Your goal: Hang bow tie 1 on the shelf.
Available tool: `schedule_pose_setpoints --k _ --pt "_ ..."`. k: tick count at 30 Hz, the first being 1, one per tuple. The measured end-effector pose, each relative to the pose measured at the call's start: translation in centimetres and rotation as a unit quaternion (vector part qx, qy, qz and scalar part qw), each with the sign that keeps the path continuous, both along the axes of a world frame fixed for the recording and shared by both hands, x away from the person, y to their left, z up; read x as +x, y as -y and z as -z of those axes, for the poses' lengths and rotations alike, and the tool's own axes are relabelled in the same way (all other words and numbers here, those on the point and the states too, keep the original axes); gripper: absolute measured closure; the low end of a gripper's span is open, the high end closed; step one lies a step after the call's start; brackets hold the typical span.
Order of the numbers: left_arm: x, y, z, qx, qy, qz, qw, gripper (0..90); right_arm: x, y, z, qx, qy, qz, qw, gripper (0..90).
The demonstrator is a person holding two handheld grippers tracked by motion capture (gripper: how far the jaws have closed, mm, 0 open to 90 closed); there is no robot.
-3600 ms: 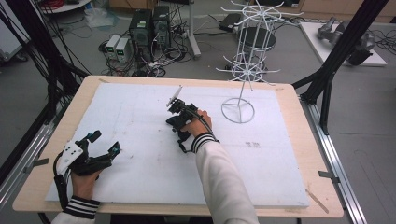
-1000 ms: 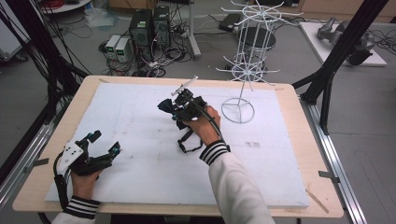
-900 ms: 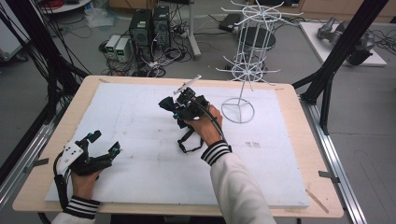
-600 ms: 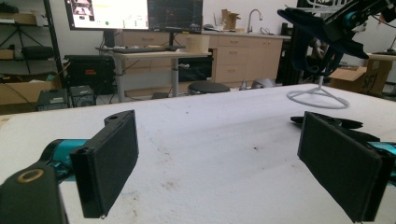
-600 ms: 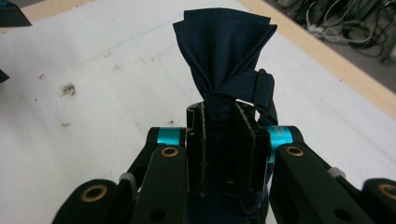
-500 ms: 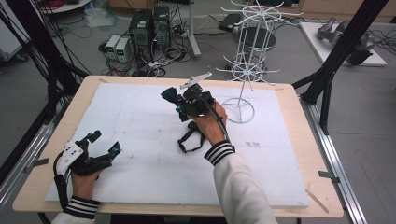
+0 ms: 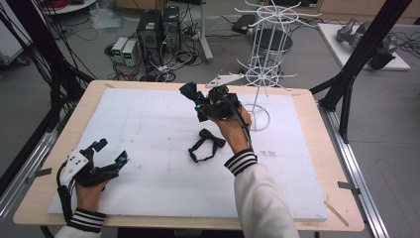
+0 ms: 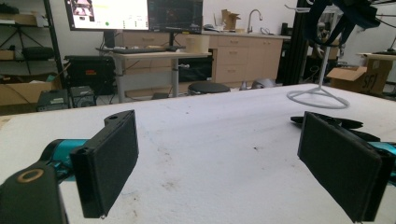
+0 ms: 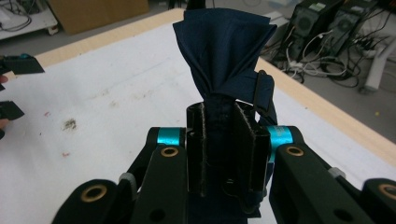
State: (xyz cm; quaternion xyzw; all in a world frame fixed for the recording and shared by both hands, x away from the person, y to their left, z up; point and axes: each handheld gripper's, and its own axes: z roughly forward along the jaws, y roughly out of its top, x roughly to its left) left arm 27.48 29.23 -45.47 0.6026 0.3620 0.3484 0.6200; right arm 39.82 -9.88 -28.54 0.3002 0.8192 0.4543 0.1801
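My right gripper is held above the far middle of the white board, shut on the knot of a dark navy bow tie. In the right gripper view the bow tie fans upward out of the closed jaws of the right gripper. A second black bow tie with its strap looped lies flat on the board under the right wrist. My left gripper rests at the board's near left corner, open and holding nothing. In its own view the left gripper shows its jaws wide apart.
A white wire hanging rack stands at the far right of the white board, its ring base just right of the raised gripper. Computers and cables lie on the floor beyond the table. A black frame post rises at right.
The right gripper has risen off the board with the navy bow tie and moved right and farther away, toward the wire rack. The left gripper has stayed put.
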Motion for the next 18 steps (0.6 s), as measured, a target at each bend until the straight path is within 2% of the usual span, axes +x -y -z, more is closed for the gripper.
schedule_pose_setpoints --k 6,18 --pt "0.0 0.0 0.0 0.001 0.001 0.0 1.0 12.8 -0.4 1.3 -0.7 0.018 0.021 0.01 0.9996 75.8" --pt "0.0 0.0 0.0 0.0 0.002 -0.001 1.0 12.8 -1.0 3.5 -1.6 0.047 0.03 0.019 0.9983 75.6"
